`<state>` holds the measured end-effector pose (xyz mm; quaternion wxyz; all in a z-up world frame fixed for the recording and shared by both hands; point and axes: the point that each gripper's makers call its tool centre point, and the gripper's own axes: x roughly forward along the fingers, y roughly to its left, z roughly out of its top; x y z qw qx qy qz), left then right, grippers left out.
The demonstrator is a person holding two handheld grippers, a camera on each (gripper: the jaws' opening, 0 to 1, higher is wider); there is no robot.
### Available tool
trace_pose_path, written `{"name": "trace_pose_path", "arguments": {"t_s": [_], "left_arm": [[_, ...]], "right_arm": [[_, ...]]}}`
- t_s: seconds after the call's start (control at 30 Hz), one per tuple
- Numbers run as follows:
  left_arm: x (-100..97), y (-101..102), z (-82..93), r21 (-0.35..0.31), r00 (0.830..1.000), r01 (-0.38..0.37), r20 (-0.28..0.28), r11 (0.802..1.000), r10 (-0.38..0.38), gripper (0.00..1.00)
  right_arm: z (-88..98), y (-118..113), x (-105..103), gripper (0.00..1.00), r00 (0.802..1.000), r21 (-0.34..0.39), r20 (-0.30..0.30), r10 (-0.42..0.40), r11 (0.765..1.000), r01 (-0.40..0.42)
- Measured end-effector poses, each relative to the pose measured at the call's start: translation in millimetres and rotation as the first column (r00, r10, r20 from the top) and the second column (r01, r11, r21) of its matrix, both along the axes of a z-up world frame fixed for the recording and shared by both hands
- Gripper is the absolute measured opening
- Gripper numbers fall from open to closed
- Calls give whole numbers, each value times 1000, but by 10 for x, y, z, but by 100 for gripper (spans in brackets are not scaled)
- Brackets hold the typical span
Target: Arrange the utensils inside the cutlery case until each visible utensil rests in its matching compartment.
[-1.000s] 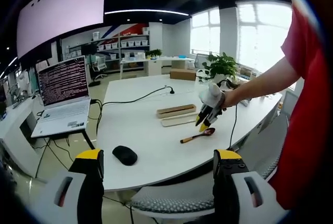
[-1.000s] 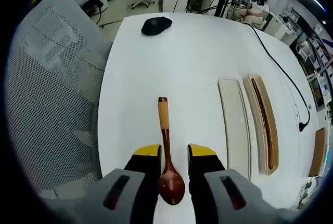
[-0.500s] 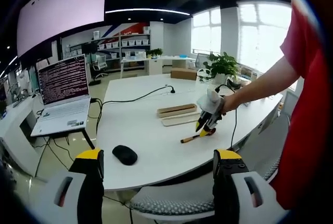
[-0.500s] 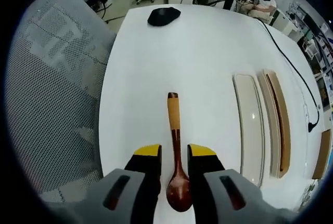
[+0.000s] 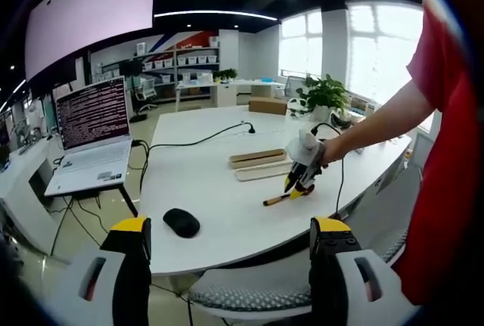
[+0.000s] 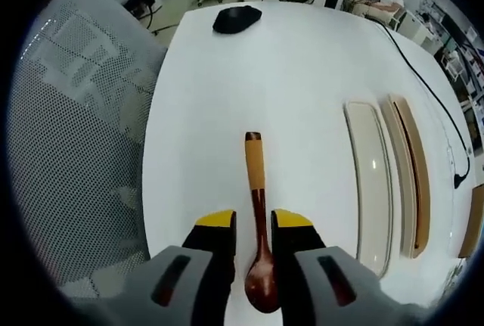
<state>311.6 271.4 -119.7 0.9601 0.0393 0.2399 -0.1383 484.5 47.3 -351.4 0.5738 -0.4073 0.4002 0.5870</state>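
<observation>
A wooden spoon (image 6: 255, 175) lies flat on the white table (image 6: 302, 69), its dark bowl nearest the camera. My right gripper (image 6: 253, 221) is open. Its yellow-tipped jaws straddle the spoon's thin neck with a small gap on each side. To the right lie the cutlery case's cream tray (image 6: 370, 182) and its wooden tray (image 6: 414, 182), which holds a slim dark utensil. In the left gripper view, the right gripper (image 5: 301, 178), held by a person's hand, rests low over the spoon (image 5: 274, 200) in front of the case (image 5: 257, 164). My left gripper (image 5: 231, 228) hangs open, off the table's near edge.
A black mouse (image 6: 237, 17) (image 5: 181, 222) sits near the table's end. A grey mesh chair (image 6: 76, 137) stands beside the table edge. A black cable (image 5: 189, 144) runs across the table. A laptop (image 5: 91, 137) sits on a side desk, and a plant (image 5: 321, 99) stands at the far end.
The right gripper has come down over the spoon and slid slightly toward its bowl, jaws now straddling the neck. The spoon, case and left gripper have stayed put.
</observation>
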Motion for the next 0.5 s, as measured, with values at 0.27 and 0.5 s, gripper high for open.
{"name": "trace_pose_path", "arguments": {"t_s": [0.27, 0.5], "left_arm": [[14, 19, 4, 1, 1000, -4, 1, 1000, 4, 89], [26, 37, -1, 5, 1000, -1, 0, 1000, 1, 89]], "right_arm": [[-41, -3, -6, 12, 1000, -20, -6, 8, 1000, -8], [-76, -20, -17, 11, 1000, -34, -9, 13, 999, -13]]}}
